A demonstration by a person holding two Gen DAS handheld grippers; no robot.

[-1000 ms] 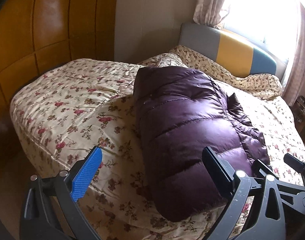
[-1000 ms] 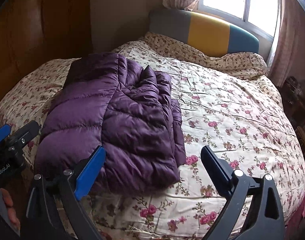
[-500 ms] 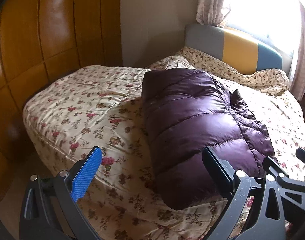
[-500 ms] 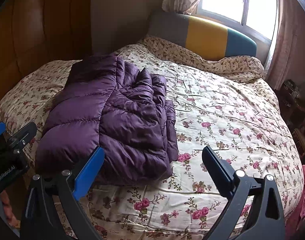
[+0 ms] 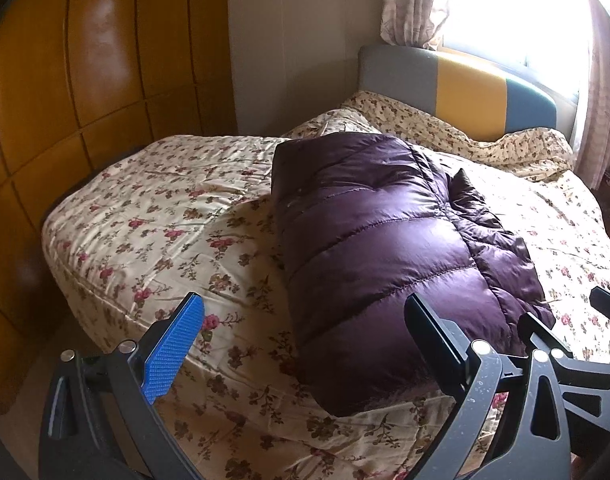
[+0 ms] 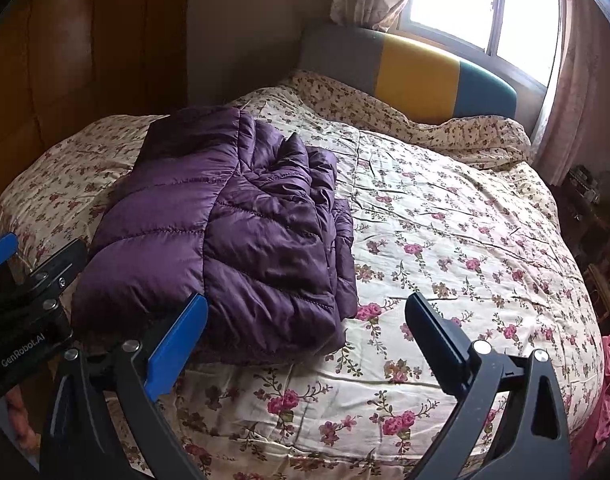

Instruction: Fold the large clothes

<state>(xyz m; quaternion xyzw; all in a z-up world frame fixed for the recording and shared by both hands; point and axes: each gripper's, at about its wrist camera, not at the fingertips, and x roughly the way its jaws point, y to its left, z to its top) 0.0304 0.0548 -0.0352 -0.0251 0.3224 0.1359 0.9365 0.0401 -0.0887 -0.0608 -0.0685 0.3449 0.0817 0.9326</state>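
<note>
A purple quilted puffer jacket [image 5: 381, 248] [image 6: 233, 224] lies folded into a long bundle on the floral bed [image 5: 157, 216] [image 6: 465, 248], near its foot edge. My left gripper [image 5: 305, 344] hangs open in front of the bed's edge, back from the jacket, nothing between its fingers. My right gripper [image 6: 305, 340] is open too, its blue finger [image 6: 177, 352] just before the jacket's near end without touching it. Each view catches part of the other gripper at its side.
A grey, yellow and teal headboard [image 5: 465, 88] stands under a bright window [image 6: 485, 12] with curtains. Orange wooden wardrobe panels [image 5: 85, 80] line the left wall. Pink cloth [image 6: 609, 400] shows at the bed's right foot corner.
Both grippers have drawn back from the bed, so the jacket sits farther off in both views. The jacket has not moved.
</note>
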